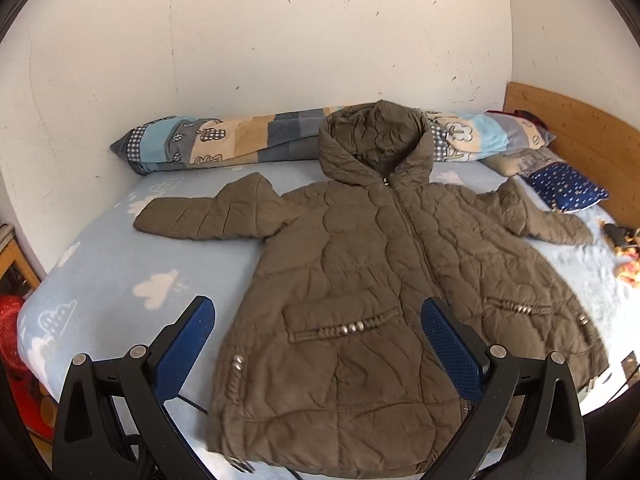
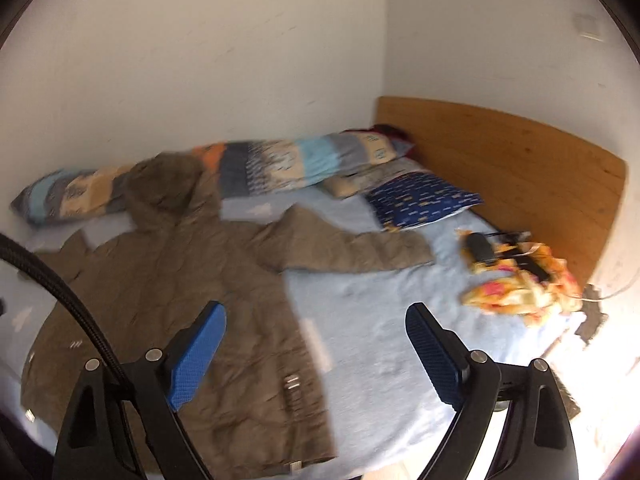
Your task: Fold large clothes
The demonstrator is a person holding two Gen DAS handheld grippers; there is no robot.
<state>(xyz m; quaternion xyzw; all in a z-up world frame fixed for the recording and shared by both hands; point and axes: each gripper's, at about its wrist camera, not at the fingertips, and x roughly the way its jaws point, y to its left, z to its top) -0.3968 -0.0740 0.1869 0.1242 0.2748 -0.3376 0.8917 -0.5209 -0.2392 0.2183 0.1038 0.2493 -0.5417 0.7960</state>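
White-walled rm, blue cloud-print bed (image 1: 120, 264) w/ brown coat (image 1: 380, 280) flat; left gripper (image 1: 316, 320) & right gripper (image 2: 316, 328) both wide, empty.

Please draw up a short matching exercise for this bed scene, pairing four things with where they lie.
Things:
1. brown hooded coat
2. long patchwork bolster
3. navy dotted pillow
4. orange floral cloth

Places:
A. along the wall, behind the hood
B. spread flat mid-bed, sleeves out
C. crumpled by the headboard, past the sleeve
D. at the headboard end, next to the bolster

Pairs: 1-B, 2-A, 3-D, 4-C
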